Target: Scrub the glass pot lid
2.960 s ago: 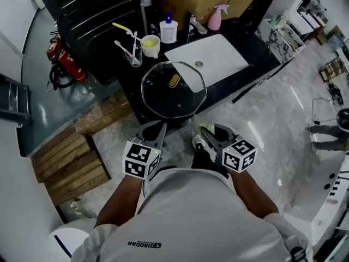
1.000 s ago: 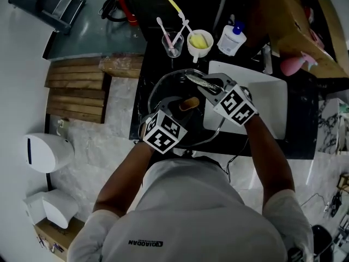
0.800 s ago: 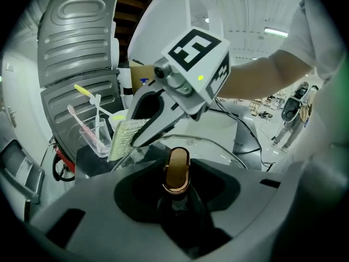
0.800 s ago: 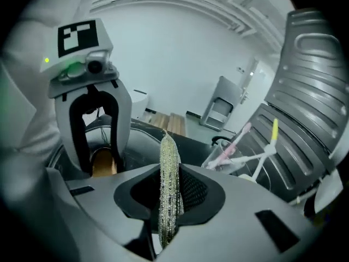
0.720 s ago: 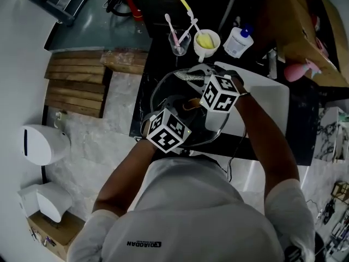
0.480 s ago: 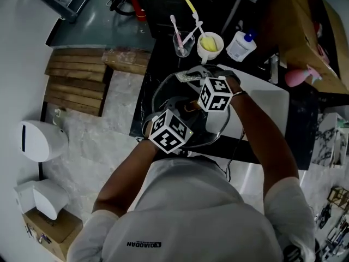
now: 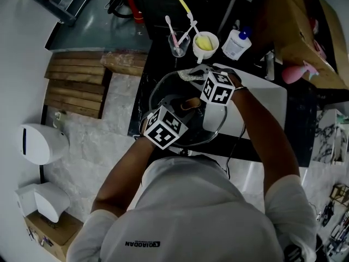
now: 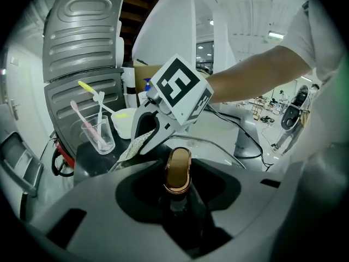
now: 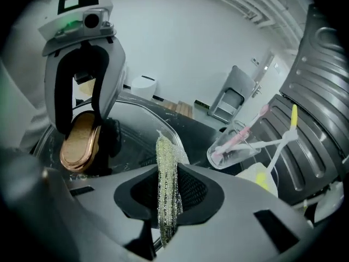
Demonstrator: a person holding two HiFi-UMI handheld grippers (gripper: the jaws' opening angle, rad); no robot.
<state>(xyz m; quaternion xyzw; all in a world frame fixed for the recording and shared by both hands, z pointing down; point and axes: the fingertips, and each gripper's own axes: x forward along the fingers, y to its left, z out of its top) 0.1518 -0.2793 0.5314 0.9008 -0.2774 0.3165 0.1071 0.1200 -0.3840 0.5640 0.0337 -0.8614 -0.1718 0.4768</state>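
The glass pot lid (image 7: 165,91) lies on the black counter, its copper knob (image 7: 190,103) in the middle. My left gripper (image 7: 182,108) reaches in from the near side. Its jaws are opening, and they straddle the knob (image 8: 178,170) with dark gaps on both sides. My right gripper (image 7: 195,76) is over the lid's far rim, shut on a silvery yellow-green scrub cloth (image 7: 187,74). The cloth (image 9: 166,184) hangs out between its jaws, down onto the glass (image 9: 143,125). From the right gripper view, the left gripper (image 9: 82,132) stands over the knob (image 9: 79,143).
Behind the lid stand a glass with toothbrushes (image 7: 175,42), a white bowl with a yellow sponge (image 7: 205,41) and a soap bottle (image 7: 236,43). A white sink (image 7: 262,108) adjoins the lid on the right. Wooden boards (image 7: 76,91) lie on the floor to the left.
Both grippers came up from near my body to the lid. Over the last second the right gripper slid left along the far rim with the cloth. The left stayed at the knob.
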